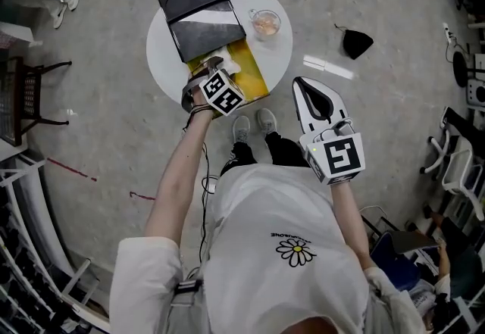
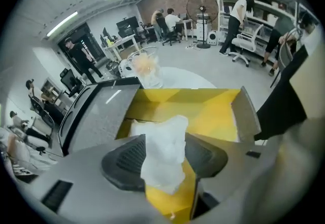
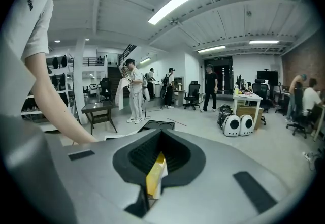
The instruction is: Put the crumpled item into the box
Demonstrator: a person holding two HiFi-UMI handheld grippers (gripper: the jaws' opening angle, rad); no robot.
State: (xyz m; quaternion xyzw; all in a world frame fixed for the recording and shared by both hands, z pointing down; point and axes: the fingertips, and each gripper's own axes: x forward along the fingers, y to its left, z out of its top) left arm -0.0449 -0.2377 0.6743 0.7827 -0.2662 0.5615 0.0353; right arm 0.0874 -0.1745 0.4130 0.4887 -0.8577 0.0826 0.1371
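**Left gripper.** The left gripper [image 2: 163, 162] has its jaws set wide apart. The crumpled item [image 2: 161, 134], a wad of white paper, stands in the gap between the two black pads [image 2: 127, 162], with no clamping visible. It hangs over the near end of the box [image 2: 208, 108], above the yellow interior.

**Right gripper.** The right gripper [image 1: 307, 90] is held off the table's right side, over the floor [image 1: 98, 113]. Its jaws are drawn together on a yellow-and-white scrap [image 3: 155, 169].

**Surface.** The box sits at the near edge of the round white table [image 1: 167, 48]. Its black lid [image 1: 198, 18] lies folded back toward the far edge. A glass cup [image 1: 266, 22] stands near the table's right edge.

**Room.** The floor is grey and glossy. A black object [image 1: 355, 42] lies on it, right of the table and well apart from it. A dark side table [image 1: 26, 94] stands at the left. The gripper views show an open office with desks, chairs, several people, a standing fan [image 2: 202, 9] and ceiling strip lights [image 3: 170, 4].
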